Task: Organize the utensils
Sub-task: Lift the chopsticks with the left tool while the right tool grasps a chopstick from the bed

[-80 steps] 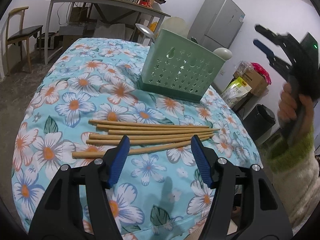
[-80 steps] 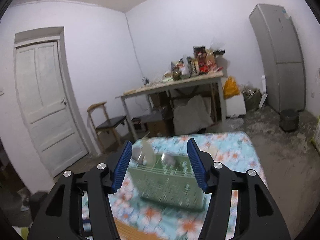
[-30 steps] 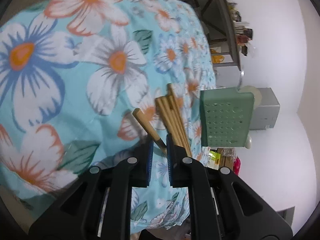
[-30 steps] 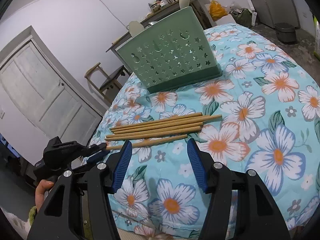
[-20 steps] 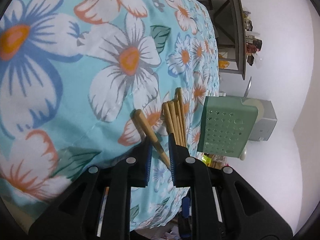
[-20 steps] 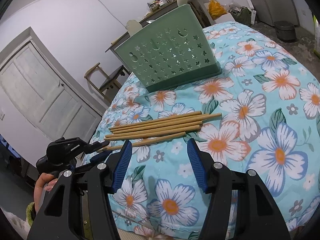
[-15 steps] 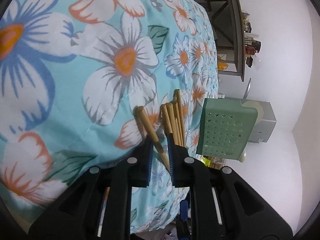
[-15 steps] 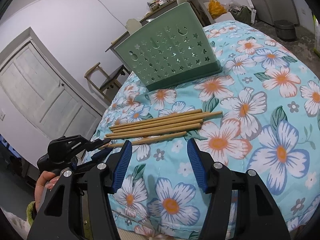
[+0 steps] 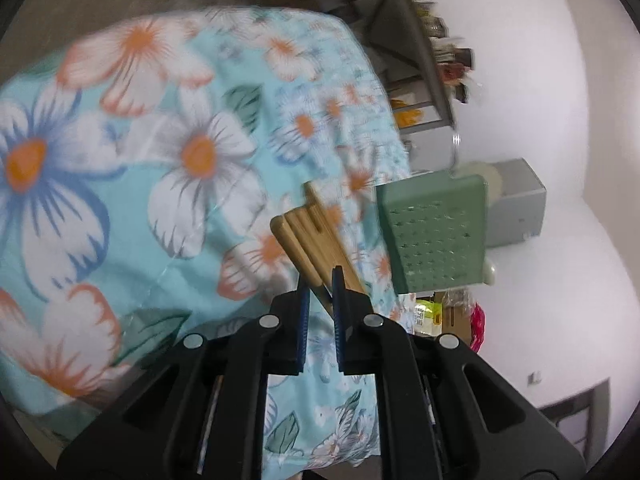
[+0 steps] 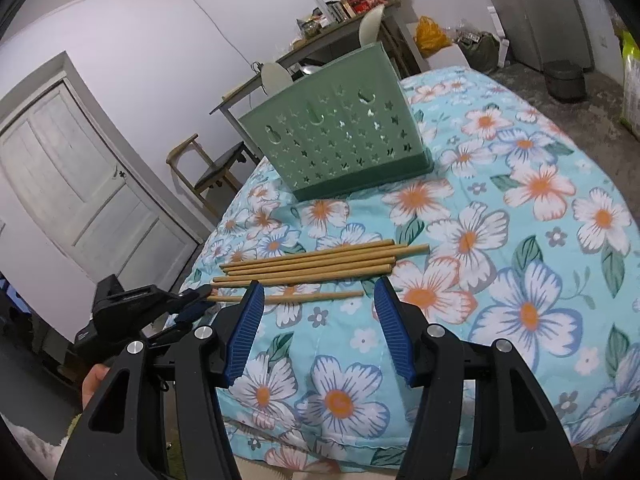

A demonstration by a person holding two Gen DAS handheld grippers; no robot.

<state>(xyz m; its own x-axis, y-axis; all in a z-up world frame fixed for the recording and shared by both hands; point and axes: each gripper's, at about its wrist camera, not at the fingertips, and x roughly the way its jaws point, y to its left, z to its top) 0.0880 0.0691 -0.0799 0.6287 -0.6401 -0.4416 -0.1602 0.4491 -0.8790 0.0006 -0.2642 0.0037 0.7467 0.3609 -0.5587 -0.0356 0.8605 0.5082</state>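
Left gripper (image 9: pixel 319 280) had just been closing its ribbed blue pads on one slender wooden chopstick (image 10: pixel 286 298); right gripper (image 10: pixel 318 302) hovered wide over the floral counter (image 10: pixel 520 240) near a perforated green holder (image 10: pixel 336 140).

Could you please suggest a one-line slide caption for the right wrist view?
Open right tool hovers over wooden chopsticks before a green utensil basket; left tool pinches the nearest chopstick.

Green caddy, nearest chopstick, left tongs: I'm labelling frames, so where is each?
Green caddy (image 10: pixel 336 140): right wrist view, perforated front wall.
Nearest chopstick (image 10: pixel 316 297): right wrist view, mid-shaft.
Left tongs (image 9: pixel 319 292): left wrist view, between the tips.
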